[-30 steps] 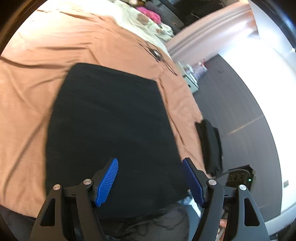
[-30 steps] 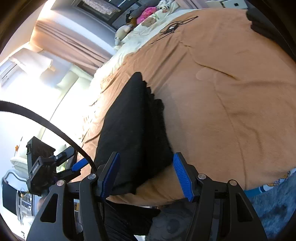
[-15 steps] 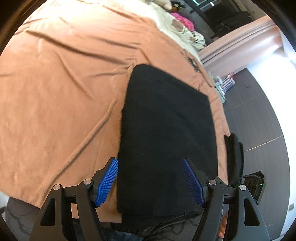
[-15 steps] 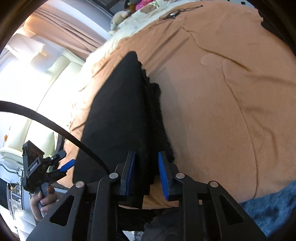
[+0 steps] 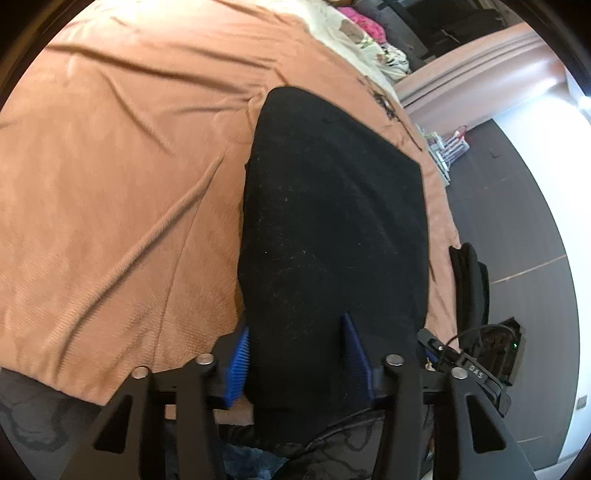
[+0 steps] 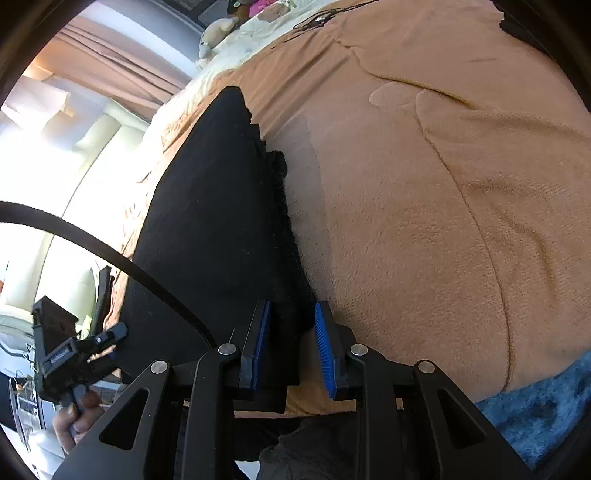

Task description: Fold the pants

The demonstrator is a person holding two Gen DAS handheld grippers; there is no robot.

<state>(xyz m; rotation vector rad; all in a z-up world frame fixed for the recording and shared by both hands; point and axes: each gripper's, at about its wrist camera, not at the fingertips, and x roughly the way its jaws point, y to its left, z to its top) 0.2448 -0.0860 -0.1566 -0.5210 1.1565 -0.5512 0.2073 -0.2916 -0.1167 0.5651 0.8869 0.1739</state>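
Note:
Black folded pants (image 5: 332, 206) lie flat on a brown blanket (image 5: 110, 184) that covers a bed. My left gripper (image 5: 295, 358) straddles their near left corner. Its jaws are closing, with both blue pads (image 5: 238, 363) against the cloth bunched between them. In the right wrist view the pants (image 6: 214, 206) run away from me, their layered right edge showing. My right gripper (image 6: 291, 350) is shut on the near end of that edge, a thick stack of cloth between its pads. A hand (image 6: 77, 413) holds the left gripper at the lower left.
A second dark garment (image 5: 469, 280) hangs at the blanket's right edge above dark floor (image 5: 517, 206). Pillows and soft toys (image 5: 369, 29) sit at the head of the bed. A black cable (image 6: 110, 254) crosses the right wrist view. A blue rug (image 6: 535, 406) lies below the bed.
Both grippers came down to the pants' near edge. The right jaws closed on the layered right edge. The left jaws, wide before, have narrowed onto the near left corner.

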